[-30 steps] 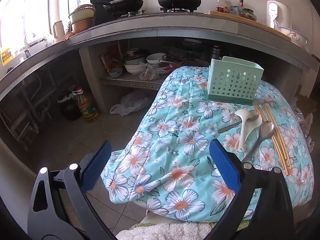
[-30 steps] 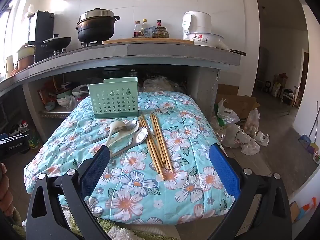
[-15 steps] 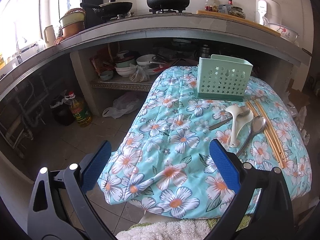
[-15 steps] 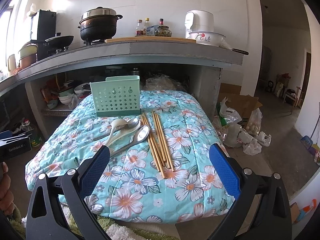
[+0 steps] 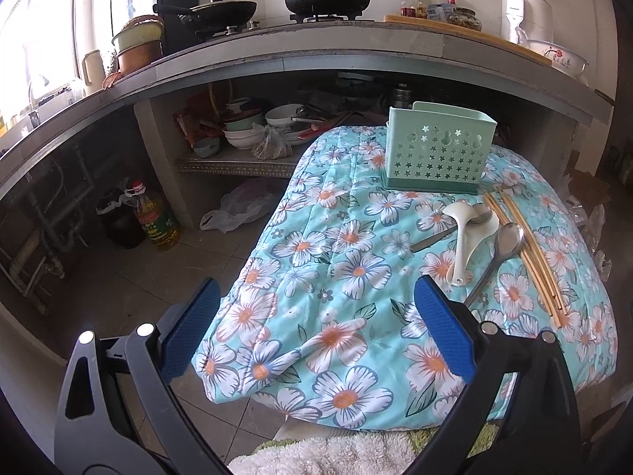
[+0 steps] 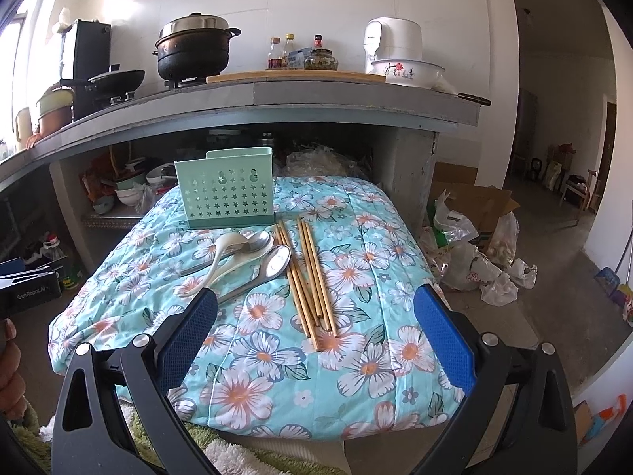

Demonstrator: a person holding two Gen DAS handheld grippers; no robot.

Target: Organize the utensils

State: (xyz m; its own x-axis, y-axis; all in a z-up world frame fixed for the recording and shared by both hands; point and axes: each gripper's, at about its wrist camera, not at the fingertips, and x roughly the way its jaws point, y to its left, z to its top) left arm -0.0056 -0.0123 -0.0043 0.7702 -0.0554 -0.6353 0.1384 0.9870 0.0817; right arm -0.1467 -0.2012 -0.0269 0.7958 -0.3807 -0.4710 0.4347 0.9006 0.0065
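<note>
A mint-green utensil holder (image 5: pixel 437 153) (image 6: pixel 225 194) with star cut-outs stands upright at the far end of a low table under a floral cloth (image 5: pixel 356 277) (image 6: pixel 356 277). In front of it lie a white ladle (image 5: pixel 463 237) (image 6: pixel 225 255), metal spoons (image 5: pixel 502 245) (image 6: pixel 273 263) and several wooden chopsticks (image 5: pixel 530 253) (image 6: pixel 308 273). My left gripper (image 5: pixel 316 332) is open, hovering off the table's near left corner. My right gripper (image 6: pixel 316 332) is open above the near edge, short of the chopsticks. Both hold nothing.
A stone counter (image 6: pixel 277 99) with pots runs behind the table, with bowls on a shelf (image 5: pixel 245 130) beneath. An oil bottle (image 5: pixel 152 219) stands on the floor at left. Plastic bags and cardboard (image 6: pixel 474 245) lie on the floor at right. A fluffy mat (image 5: pixel 324 455) lies below.
Both grippers have drifted slightly and the table sits a little differently in each view. Jaws stay open and no utensil has moved.
</note>
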